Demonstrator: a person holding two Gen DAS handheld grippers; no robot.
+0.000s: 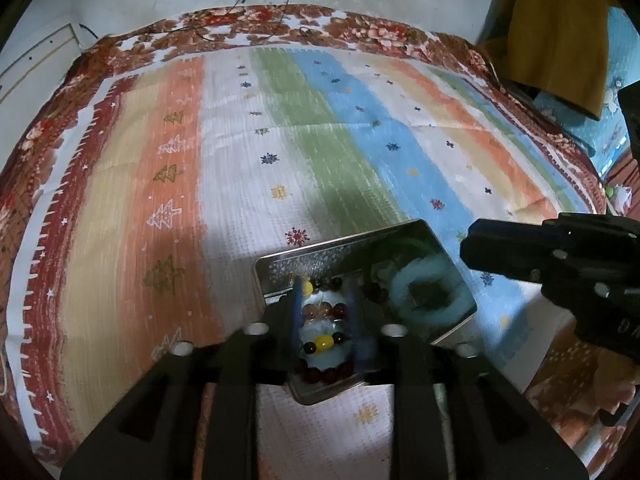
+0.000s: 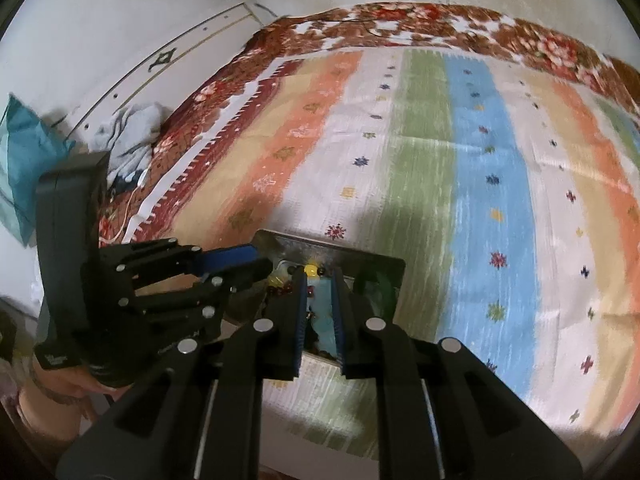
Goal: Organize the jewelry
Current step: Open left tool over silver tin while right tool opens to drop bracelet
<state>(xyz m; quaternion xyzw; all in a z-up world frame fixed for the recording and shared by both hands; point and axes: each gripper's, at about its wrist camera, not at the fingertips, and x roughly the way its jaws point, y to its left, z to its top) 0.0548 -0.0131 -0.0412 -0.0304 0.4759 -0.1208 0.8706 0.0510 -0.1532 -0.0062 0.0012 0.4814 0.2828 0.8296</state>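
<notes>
1. The striped cloth (image 1: 280, 140) covers the bed, otherwise bare around the work.
2. On it lies the open metal tin (image 1: 424, 240), pale bangle (image 1: 424, 300) inside.
3. The left gripper (image 1: 324, 320) straddles the beaded bracelets (image 1: 324, 344), fingers half-open; grasp unclear.
4. The right gripper (image 2: 319, 312) hovers over the tin, nearly closed, apparently empty; crowding looks the hazard.
</notes>
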